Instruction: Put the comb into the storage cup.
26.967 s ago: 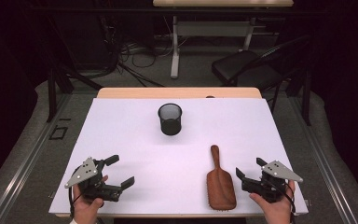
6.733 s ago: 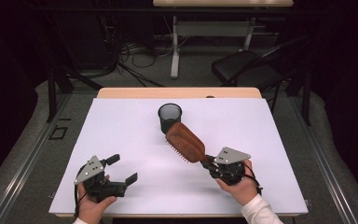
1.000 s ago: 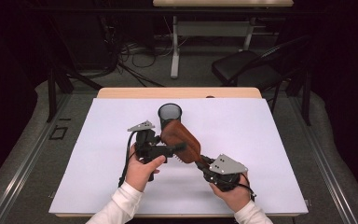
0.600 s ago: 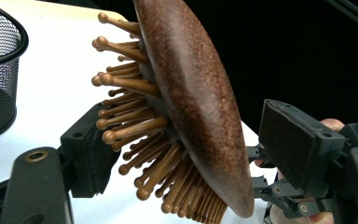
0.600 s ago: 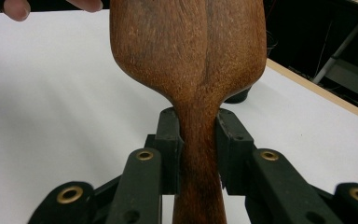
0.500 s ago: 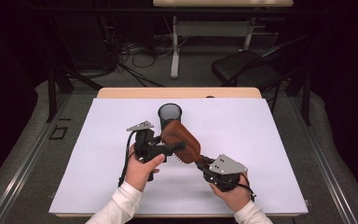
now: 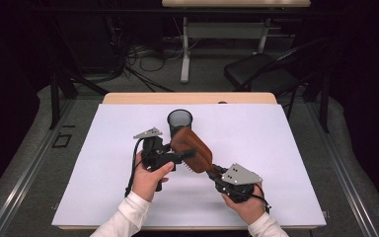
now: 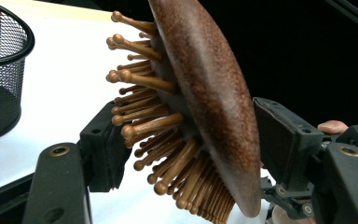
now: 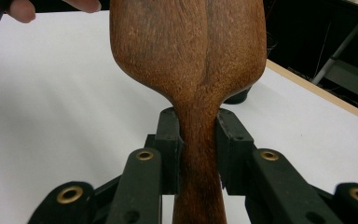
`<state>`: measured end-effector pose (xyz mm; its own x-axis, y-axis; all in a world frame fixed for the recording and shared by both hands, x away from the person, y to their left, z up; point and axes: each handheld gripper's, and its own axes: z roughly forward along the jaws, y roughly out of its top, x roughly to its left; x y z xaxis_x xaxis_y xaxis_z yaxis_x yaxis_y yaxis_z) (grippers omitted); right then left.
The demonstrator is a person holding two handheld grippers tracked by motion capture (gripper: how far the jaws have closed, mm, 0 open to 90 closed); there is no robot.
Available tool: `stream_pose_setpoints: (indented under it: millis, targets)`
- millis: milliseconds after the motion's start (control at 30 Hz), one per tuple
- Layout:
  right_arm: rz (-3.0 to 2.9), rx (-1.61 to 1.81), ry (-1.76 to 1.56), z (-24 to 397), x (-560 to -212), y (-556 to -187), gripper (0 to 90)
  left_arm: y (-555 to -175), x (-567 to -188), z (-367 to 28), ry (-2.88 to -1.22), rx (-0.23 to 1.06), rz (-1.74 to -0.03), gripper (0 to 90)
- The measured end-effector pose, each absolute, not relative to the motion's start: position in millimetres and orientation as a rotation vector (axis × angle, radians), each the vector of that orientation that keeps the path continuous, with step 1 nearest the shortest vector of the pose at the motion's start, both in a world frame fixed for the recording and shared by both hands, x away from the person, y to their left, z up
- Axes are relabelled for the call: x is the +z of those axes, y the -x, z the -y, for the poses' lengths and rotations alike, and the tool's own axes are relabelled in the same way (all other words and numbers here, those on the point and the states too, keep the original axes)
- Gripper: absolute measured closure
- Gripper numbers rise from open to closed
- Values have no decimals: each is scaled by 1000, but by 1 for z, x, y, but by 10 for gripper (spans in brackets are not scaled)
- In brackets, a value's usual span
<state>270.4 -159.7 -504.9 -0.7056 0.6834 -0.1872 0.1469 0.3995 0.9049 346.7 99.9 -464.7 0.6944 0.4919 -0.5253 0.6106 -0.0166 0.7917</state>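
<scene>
The table [image 7: 103, 163] carries a white sheet, and near its far edge stands a black mesh cup [image 7: 179, 122], upright and empty as far as I can see. Nothing else lies on the sheet.

The wooden hairbrush [image 7: 193, 148] is off the table, held in the air just in front of the cup and a little to its right. Its head points up and toward the cup, its smooth back faces up and to the right, and its bristles face down and to the left.

The right tongs [image 7: 216, 172] have the handle of the brush. In the right gripper view the two pads are closed firmly on the narrow neck of the handle [image 9: 199, 154], one pad on each side, with no gap.

The left tongs [image 7: 183, 157] are at the head of the brush. In the left gripper view the jaws stand wide apart, one on the bristle side and one on the back side, with the head [image 8: 205, 107] between them. The bristle tips are close to the left pad, but I cannot tell whether they touch it; the other pad is clearly apart from the wood.

My judgement: the lifting is done and the brush is carried near to the cup. The handover to the left tongs is only prepared, not done. Closing the left tongs on the head, releasing the handle, and probably placing the brush into the cup are left.
</scene>
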Motion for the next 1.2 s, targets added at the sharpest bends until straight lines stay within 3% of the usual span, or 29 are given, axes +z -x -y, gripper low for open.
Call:
stream_pose_setpoints:
  millis: [1200]
  targets:
    - [-2103,1302,-701,158,-508,-270,726,-348,-464,-104,-1598,-233,-975,409]
